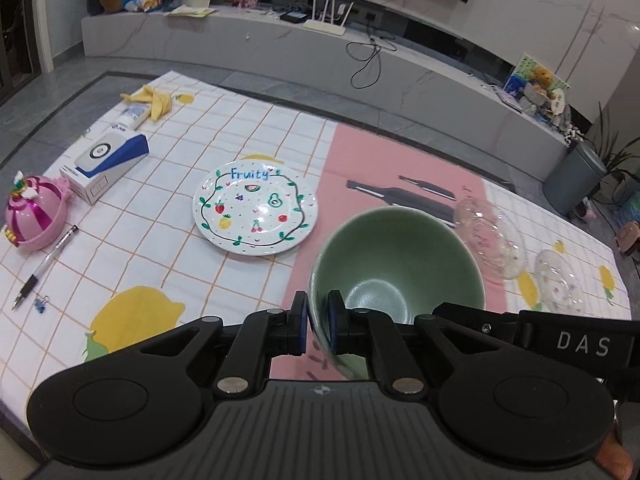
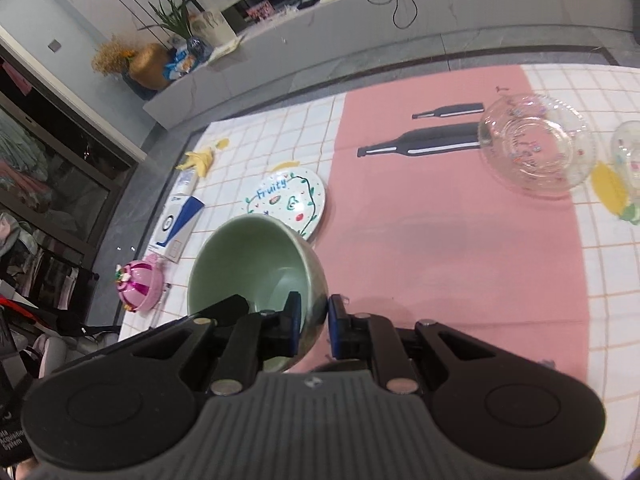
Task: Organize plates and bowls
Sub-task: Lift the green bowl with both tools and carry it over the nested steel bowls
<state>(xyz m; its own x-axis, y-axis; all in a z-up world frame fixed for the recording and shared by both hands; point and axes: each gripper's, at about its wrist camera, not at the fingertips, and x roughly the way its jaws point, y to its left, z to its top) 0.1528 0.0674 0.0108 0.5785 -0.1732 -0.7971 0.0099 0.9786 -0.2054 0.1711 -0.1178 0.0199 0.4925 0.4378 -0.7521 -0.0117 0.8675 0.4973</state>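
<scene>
The left hand-held gripper (image 1: pixel 317 322) is clenched on the near rim of the green bowl (image 1: pixel 400 264), one pad outside the wall and one inside. The bowl sits at lower centre of the left wrist view, tilted so its inside faces the camera, above the pink strip of the cloth (image 1: pixel 168 240) that covers the surface.

The right hand-held gripper (image 2: pixel 314 326) grasps the same bowl (image 2: pixel 252 264) by its rim at lower centre-left of the right wrist view, its left pad inside the wall and its right pad close against the outside. Whether the bowl touches the cloth cannot be told.

The "Fruity" plate (image 1: pixel 256 212) lies flat on the checked part of the cloth, left of the bowl in the left wrist view and just beyond it in the right. A clear glass plate (image 2: pixel 536 144) rests at upper right of the right wrist view, partly on the pink strip, with a glass bowl (image 2: pixel 628 156) just beside it at the frame edge.

At far left of the left wrist view are a pink toy (image 1: pixel 36 212), a pen (image 1: pixel 46 266), a white and blue box (image 1: pixel 106 164) and a banana peel (image 1: pixel 154 100).
</scene>
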